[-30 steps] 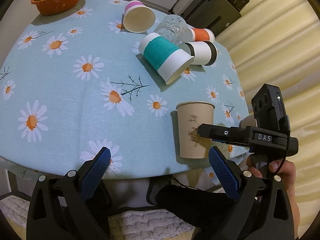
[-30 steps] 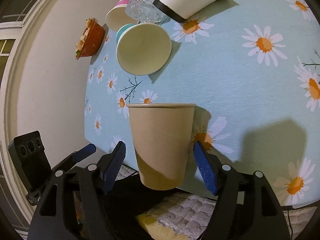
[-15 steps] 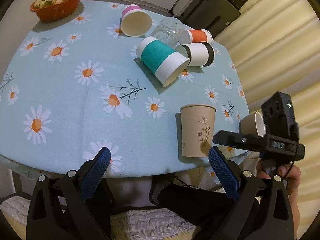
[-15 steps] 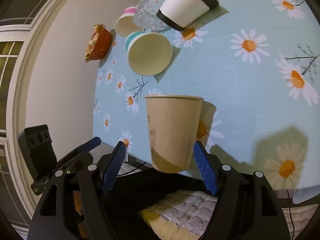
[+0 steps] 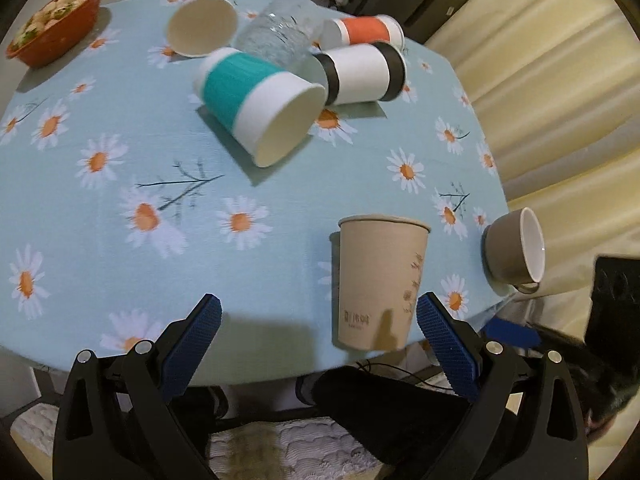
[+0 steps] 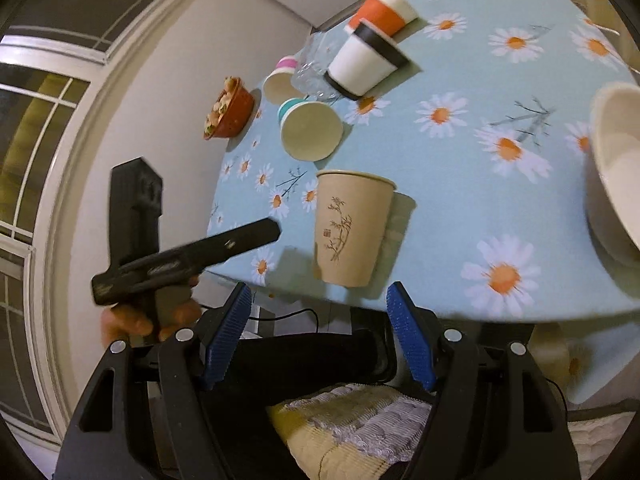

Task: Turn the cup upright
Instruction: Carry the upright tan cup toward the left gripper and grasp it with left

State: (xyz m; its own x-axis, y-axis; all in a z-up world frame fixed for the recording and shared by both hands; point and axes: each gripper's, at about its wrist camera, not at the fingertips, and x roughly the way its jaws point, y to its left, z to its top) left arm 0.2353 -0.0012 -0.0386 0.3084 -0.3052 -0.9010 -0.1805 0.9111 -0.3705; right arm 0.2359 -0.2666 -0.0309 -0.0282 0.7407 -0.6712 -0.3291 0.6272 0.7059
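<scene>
The table (image 5: 100, 208), covered by a light blue daisy-print cloth, is seen in both wrist views, with curtains (image 5: 552, 80) shown only in the left wrist view and a white-framed window (image 6: 36, 152) shown only in the right wrist view. An orange bowl of food (image 5: 56, 36) is placed at the far edge. A clear glass (image 5: 280, 36) is laid among four toppled cups: a teal-banded cup (image 5: 256, 104), a black-banded cup (image 5: 362, 74), an orange-banded cup (image 5: 366, 30) and a pink-rimmed cup (image 5: 200, 24). A grey mug (image 5: 514, 246) is seen on its side at the table's near right edge in the left wrist view; in the right wrist view only its pale interior is caught, blurred, at the frame's right edge.

The kraft paper cup (image 5: 380, 284) is stood upright, mouth up, near the table's front edge. Its bamboo print is shown fully only in the right wrist view.

The left gripper (image 5: 318, 346) is spread wide with nothing between its blue pads, the cup being just ahead of its right finger. The right gripper (image 6: 318, 334) is likewise released, held clear of the cup, which is stood free ahead of it. The left gripper's body and the hand (image 6: 148, 316) holding it are seen from outside only in the right wrist view
</scene>
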